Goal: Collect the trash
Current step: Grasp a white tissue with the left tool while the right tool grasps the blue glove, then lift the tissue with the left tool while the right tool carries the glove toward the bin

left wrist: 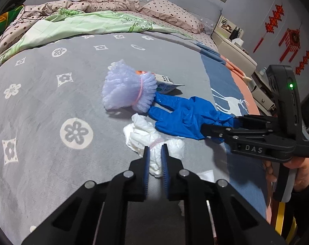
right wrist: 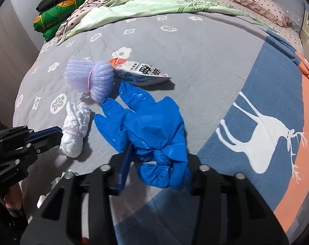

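1. The bed is covered by a grey blanket with white flower motifs, turning to a blue and orange band with a white deer on the right side. Up by the headboard lie a rumpled green quilt, a dotted pink duvet and a matching pillow; in the right wrist view a folded green and black stack sits at the far left corner. A bedside cabinet and red hanging ornaments stand beyond the bed's right edge.

2. Four bits of trash cluster mid-bed, close together. The lilac foam net, cinched with a pink band, lies partly over one end of a white printed packet. Nothing blocks either gripper's way to them.

3. The white tissue wad, also ringed by a pink band, lies just in front of the left gripper. Its blue-padded jaws are narrowly parted and sit on either side of the wad's near end; I cannot tell whether they are actually pinching it.

4. The blue glove is glossy, crumpled and knotted at the cuff, its fingertips reaching towards the foam net. The right gripper has its jaws around the knotted cuff, closed onto it, with the rest of the glove lying on the blanket.

5. No bin or bag shows in either view.
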`<action>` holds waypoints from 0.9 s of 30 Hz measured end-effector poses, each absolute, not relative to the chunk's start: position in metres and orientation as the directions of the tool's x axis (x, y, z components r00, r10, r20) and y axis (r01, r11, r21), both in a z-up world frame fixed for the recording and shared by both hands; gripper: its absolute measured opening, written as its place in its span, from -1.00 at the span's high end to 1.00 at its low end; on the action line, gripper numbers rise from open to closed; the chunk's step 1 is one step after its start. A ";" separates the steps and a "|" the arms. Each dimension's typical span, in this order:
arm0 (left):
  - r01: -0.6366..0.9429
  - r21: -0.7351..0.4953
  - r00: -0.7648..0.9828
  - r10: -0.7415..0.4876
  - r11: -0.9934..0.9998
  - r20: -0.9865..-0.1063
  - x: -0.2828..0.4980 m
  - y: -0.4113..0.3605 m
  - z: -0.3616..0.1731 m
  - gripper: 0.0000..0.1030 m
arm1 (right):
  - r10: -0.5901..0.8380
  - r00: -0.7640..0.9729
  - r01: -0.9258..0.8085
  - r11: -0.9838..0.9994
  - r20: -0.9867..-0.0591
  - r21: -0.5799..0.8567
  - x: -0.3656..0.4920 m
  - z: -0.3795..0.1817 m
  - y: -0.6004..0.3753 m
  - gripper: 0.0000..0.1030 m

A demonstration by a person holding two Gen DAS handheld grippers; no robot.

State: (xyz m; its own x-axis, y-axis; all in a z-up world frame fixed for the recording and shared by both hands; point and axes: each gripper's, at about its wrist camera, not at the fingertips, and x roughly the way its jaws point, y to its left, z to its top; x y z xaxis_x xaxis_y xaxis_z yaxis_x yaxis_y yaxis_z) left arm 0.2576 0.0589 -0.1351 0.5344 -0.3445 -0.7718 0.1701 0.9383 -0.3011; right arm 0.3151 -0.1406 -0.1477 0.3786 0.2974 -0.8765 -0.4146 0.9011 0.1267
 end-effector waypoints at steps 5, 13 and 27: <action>0.171 -0.306 0.545 -0.349 0.936 -0.763 0.253 0.061 -0.134 0.87 | 0.303 0.400 -0.419 0.900 -0.865 0.121 0.307 -0.141 -0.134 0.70; 0.167 -0.305 0.585 -0.344 0.937 -0.735 0.244 0.070 -0.111 0.89 | 0.333 0.442 -0.413 0.900 -0.833 0.141 0.290 -0.116 -0.141 0.74; 0.184 -0.291 0.642 -0.339 0.939 -0.688 0.207 0.085 -0.074 0.89 | 0.360 0.551 -0.379 0.912 -0.753 0.159 0.232 -0.050 -0.178 0.74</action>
